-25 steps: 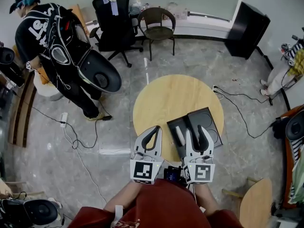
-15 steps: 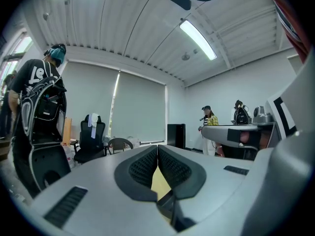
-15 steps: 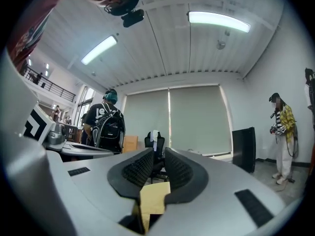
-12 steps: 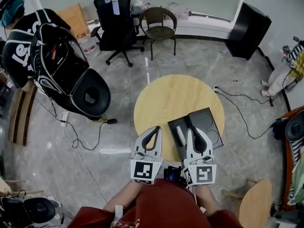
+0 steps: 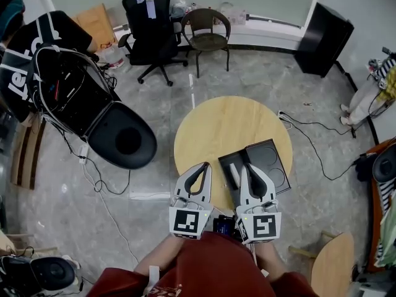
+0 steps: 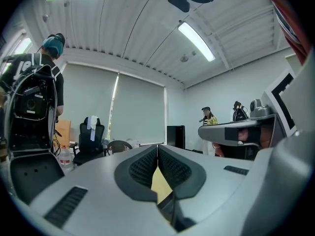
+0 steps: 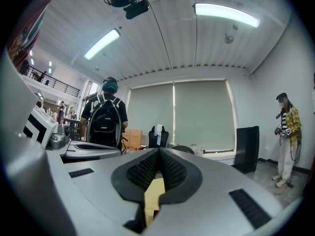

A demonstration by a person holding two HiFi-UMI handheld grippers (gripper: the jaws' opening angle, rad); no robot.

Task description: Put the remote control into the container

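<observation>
Two grippers, one table, one container and one remote control, entered left to right. Far left: a person in a dark printed top with a bulky black backpack [image 5: 74, 91], bent over the grey floor. Just near of that, a white power strip [image 5: 83, 156] with a cable trailing toward the near side. Far, left of centre: a black office chair [image 5: 148, 26], and beside it on the right a brown round-backed chair [image 5: 207, 33]. Centre: a round pale wooden table [image 5: 229, 125]. At its near edge, left: the left gripper [image 5: 205, 166], held level over bare tabletop, jaws pressed together with nothing between them. Next right: the white remote control [image 5: 234, 175], lying lengthwise on the left section of the container and between the two grippers' tips. It is just beside the right gripper; whether they touch cannot be told. Next right: the right gripper [image 5: 245, 166], level over the container, its jaws just closed and now pressed together on nothing. Under it: the black shallow container [image 5: 272, 156], on the near right part of the table, with round recesses in its right section. Far right: a tall black cabinet [image 5: 323, 39] by the wall. Right edge: a second person [image 5: 362, 101], only partly in view.
</observation>
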